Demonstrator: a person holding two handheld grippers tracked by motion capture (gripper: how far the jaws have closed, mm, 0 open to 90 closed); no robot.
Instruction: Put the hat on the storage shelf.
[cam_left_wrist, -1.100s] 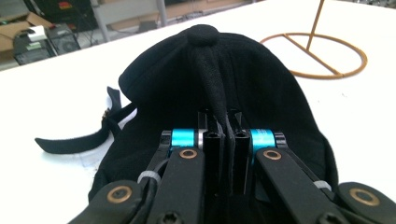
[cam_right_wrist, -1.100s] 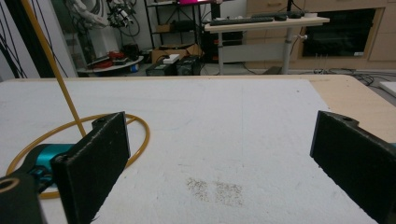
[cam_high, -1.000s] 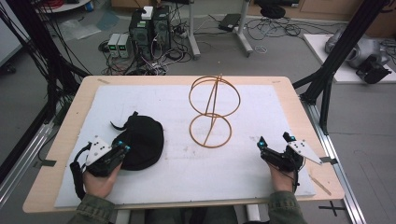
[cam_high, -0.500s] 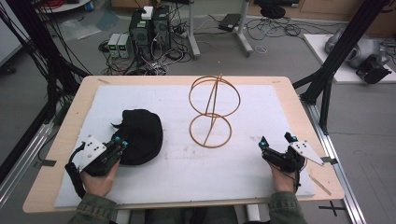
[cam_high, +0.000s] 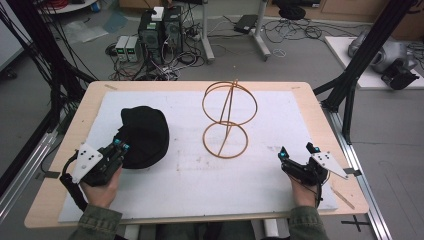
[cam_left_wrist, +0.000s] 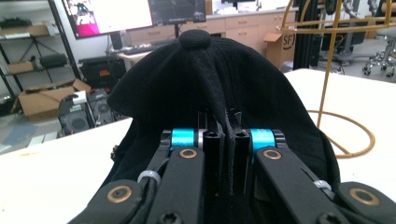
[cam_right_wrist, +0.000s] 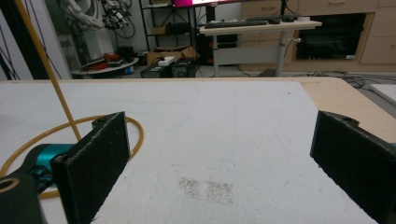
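A black cap (cam_high: 142, 135) lies on the white mat at the left. My left gripper (cam_high: 120, 146) sits at the cap's near edge, shut on a fold of its fabric. In the left gripper view the cap (cam_left_wrist: 219, 88) rises in front of the jaws, which pinch the cloth between them at my left gripper (cam_left_wrist: 227, 140). A gold wire stand (cam_high: 227, 120) with two rings stands at mid-table. My right gripper (cam_high: 298, 151) rests open at the right front of the mat. In the right gripper view my right gripper (cam_right_wrist: 219, 163) has nothing between its pads, and the stand's base ring (cam_right_wrist: 70, 128) lies at left.
The white mat (cam_high: 280, 120) covers most of the wooden table (cam_high: 325, 125). Black frame posts (cam_high: 350, 85) stand off the table's right and left sides. Computers and cables sit on the floor beyond the far edge.
My left gripper has pulled toward the near left with the cap's edge in it, and the cap has shifted and stretched slightly that way. The right gripper has stayed put.
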